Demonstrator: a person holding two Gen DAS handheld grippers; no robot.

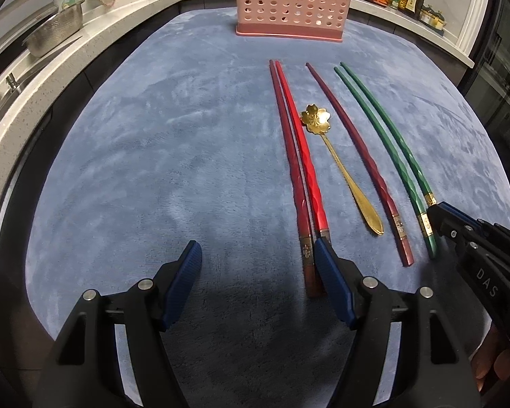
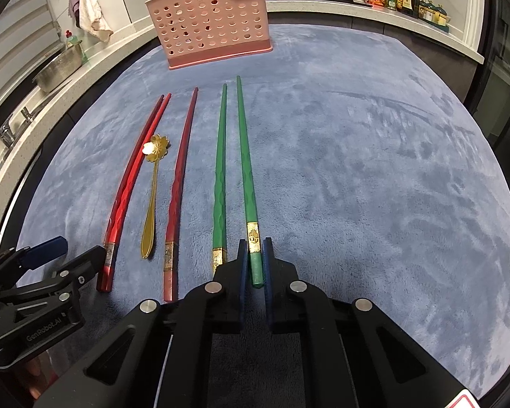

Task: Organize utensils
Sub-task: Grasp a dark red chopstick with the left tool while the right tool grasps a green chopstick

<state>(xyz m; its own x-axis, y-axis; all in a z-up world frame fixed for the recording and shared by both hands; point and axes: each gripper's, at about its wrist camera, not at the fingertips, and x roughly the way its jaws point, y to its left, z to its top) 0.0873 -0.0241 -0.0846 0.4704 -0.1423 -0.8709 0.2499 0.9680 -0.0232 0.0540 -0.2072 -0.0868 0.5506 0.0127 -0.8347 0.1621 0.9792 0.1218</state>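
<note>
Blue plush mat [image 2: 357, 170] covers the tabletop. Pink perforated caddy [image 2: 210, 20] stands at the far edge of the mat, already holding a few utensils that stick out of its top.

Utensils lie in a row on the near-middle of the mat, tips toward the caddy, thick ends toward the grippers. From the left: two red chopsticks [image 1: 297, 156] lying touching side by side, a gold spoon [image 1: 340, 166] with a flower-shaped bowl, one dark red chopstick [image 1: 360, 156] lying alone, then two green chopsticks [image 2: 217, 173]. All chopsticks have faceted, twisted shafts and a gold patterned band near the thick end.

Right gripper [image 2: 255, 261]: jaws nearly closed, clamped on the thick end of the rightmost green chopstick [image 2: 246, 176], just behind its gold band. That chopstick points straight at the far edge; cannot tell if it is off the mat. The other green one sits just beside it on the left, its end by the gripper's left finger.

Left gripper [image 1: 258, 265]: jaws wide, nothing between the pads, hovering over the near end of the red pair. Its right pad [image 1: 329, 272] is just beside the ends of the red chopsticks; contact unclear.

Counter with sink, steel colander, bottles and a pan runs around behind the mat.
</note>
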